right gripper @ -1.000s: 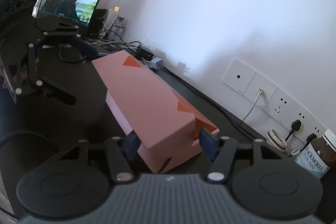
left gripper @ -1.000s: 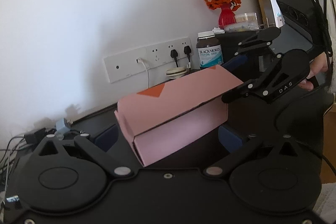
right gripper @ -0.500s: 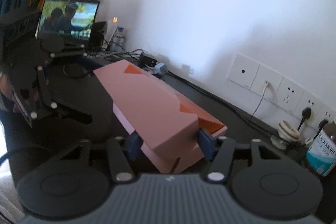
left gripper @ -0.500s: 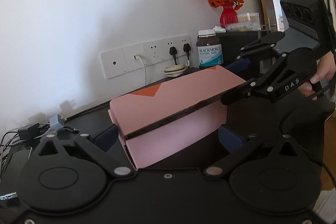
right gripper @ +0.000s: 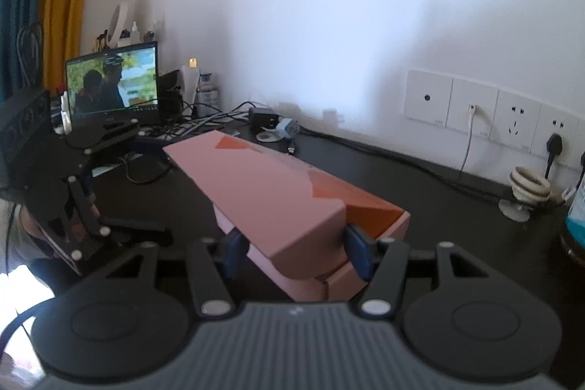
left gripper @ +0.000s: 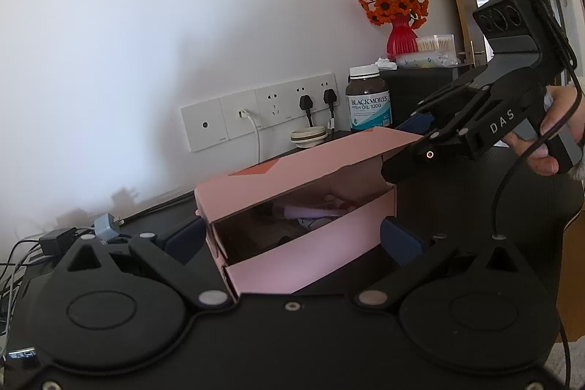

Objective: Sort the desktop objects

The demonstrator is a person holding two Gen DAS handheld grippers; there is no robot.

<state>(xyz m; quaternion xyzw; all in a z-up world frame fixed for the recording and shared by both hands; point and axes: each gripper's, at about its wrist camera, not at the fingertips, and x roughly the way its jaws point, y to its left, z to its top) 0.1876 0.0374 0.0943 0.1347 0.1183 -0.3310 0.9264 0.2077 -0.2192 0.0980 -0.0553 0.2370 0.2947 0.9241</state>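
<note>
Left-wrist view first: we see the long pink cardboard box (left gripper: 303,218) sitting on the black desk (left gripper: 512,203), and its hinged pink lid (left gripper: 314,170) now stands propped up, where half a second ago only a thin dark slit showed along the front. Our right gripper (left gripper: 406,148) holds the far lid corner, jaws pinching that flap. Inside, a pale lilac stick-like item (left gripper: 310,211) and some small bits lie on the bottom; we cannot tell what they are. Our left gripper (left gripper: 292,238) straddles the near end of the box with its jaws spread, the blue pads just beside the box walls, and contact is not clear. We judge the box is now ready to take or yield objects. Behind it, a cream coiled tape roll (left gripper: 308,136) and a brown fish-oil bottle (left gripper: 368,105) stand near the wall, so room for the lid to swing back looks limited there.

Right-wrist view: the lid slopes upward toward us, the orange inner side flap (right gripper: 369,207) showing beneath it. The right gripper's (right gripper: 296,253) jaws are closed on the lid's near end. The left gripper (right gripper: 120,148) hovers at the far end, in front of a lit laptop (right gripper: 113,83) and tangled cables (right gripper: 204,119). Open desk lies to the box's right, toward the sockets; the left side is crowded.
</note>
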